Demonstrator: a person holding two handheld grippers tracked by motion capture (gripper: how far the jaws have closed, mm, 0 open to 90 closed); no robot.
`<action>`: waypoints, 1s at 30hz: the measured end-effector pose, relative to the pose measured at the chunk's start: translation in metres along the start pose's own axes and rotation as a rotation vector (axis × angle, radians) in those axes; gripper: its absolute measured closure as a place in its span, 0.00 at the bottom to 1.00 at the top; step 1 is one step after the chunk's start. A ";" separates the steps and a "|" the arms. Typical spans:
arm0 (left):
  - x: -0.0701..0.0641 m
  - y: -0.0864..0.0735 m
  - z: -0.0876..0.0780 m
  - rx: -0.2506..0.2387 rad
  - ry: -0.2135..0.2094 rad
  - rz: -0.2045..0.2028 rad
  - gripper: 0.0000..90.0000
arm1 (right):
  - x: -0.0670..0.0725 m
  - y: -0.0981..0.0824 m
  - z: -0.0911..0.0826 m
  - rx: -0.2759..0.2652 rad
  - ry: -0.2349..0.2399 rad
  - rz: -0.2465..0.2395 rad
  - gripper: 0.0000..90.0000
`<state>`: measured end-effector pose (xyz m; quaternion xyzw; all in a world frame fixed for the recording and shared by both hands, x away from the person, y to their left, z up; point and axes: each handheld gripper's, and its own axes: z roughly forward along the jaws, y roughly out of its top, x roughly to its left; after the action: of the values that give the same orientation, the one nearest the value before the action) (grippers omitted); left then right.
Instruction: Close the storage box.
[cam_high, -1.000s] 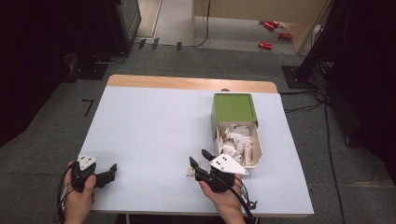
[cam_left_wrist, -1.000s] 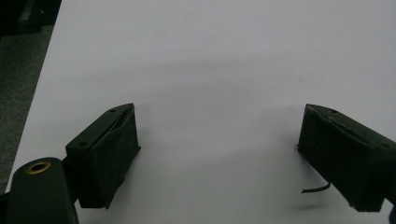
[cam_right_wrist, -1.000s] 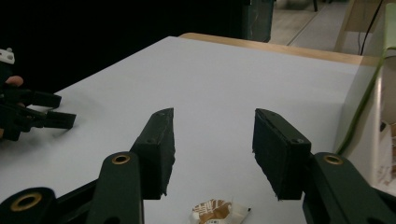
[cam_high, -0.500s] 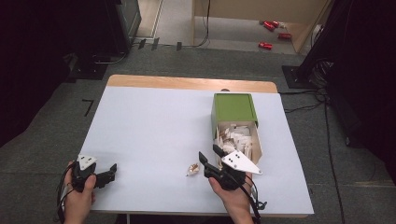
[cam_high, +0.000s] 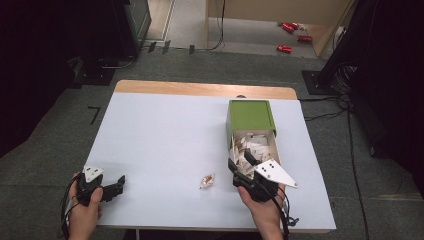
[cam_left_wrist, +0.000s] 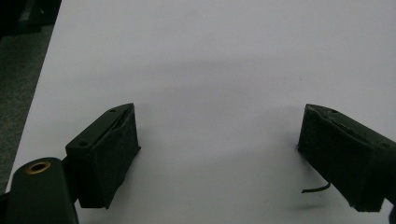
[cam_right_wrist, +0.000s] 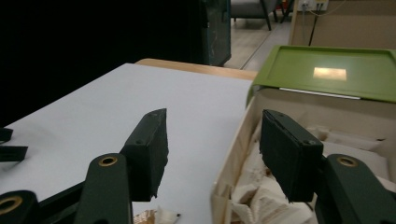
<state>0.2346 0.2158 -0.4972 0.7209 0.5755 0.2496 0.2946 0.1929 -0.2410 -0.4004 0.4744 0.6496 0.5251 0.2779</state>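
We see the right gripper (cam_high: 243, 167) at the near end of the box (cam_high: 251, 134), jaws apart and empty, one jaw over the table (cam_high: 165, 130) and the other over the box's rim. White wrapped packets (cam_high: 252, 149) fill the box under its green lid (cam_high: 250, 116). One small wrapped piece (cam_high: 206, 180) lies on the table just left of that gripper. The left gripper (cam_high: 119, 183) rests open at the table's near left corner, nothing between its jaws. Red items (cam_high: 290, 30) lie on the floor beyond.
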 end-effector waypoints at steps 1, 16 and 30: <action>0.000 0.000 0.000 0.000 0.000 0.000 0.14 | -0.002 0.001 -0.001 -0.001 -0.010 -0.001 0.48; 0.000 0.000 0.000 -0.003 0.000 0.000 0.14 | -0.043 0.005 -0.021 -0.026 -0.143 0.029 0.50; 0.000 0.000 0.000 -0.002 0.000 0.002 0.14 | -0.085 -0.019 -0.025 0.035 -0.265 0.071 0.61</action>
<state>0.2343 0.2160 -0.4972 0.7211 0.5746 0.2504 0.2953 0.1985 -0.3286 -0.4230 0.5672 0.5991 0.4558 0.3339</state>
